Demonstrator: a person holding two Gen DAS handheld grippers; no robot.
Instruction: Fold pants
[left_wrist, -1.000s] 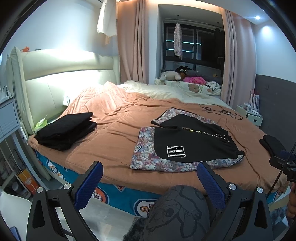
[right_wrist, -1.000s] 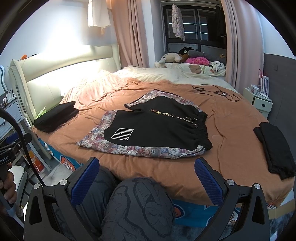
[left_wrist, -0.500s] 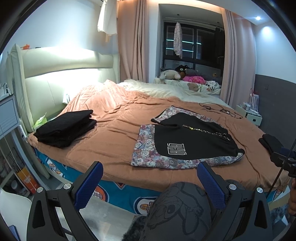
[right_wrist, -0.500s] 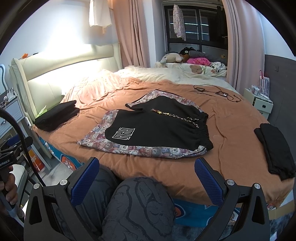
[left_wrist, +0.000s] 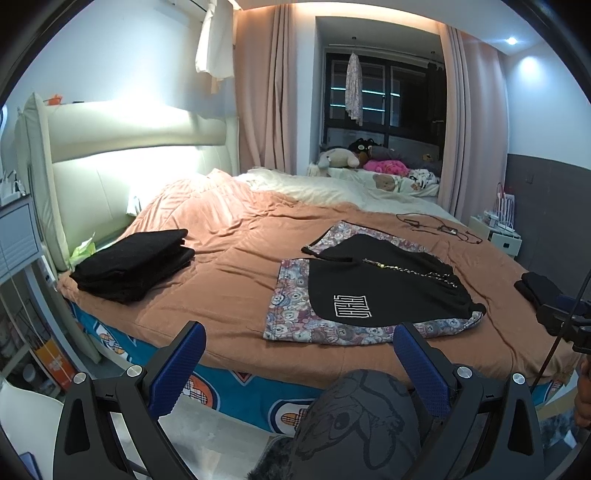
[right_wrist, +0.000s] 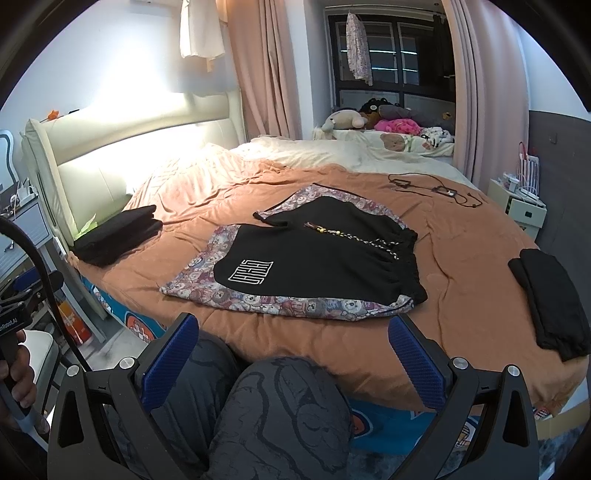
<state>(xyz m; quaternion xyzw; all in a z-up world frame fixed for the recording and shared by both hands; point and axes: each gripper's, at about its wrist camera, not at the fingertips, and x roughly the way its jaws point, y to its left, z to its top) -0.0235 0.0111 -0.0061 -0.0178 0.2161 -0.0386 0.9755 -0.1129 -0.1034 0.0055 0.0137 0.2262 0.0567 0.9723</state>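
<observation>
Black shorts with teddy-bear print trim and a white logo lie flat on the orange bedspread, near its front edge. My left gripper hangs open in front of the bed, well short of the shorts, with nothing between its blue pads. My right gripper is also open and empty, held back over the person's knees. In the right wrist view a hand holds the left gripper's handle at the left edge.
A folded black stack sits at the bed's left corner by the cream headboard. Another dark folded garment lies at the right. Cables, plush toys and a white nightstand lie beyond.
Both grippers have drifted slightly back from the bed, so the shorts sit a little farther off. Jaws stay open; nothing on the bed moved.
</observation>
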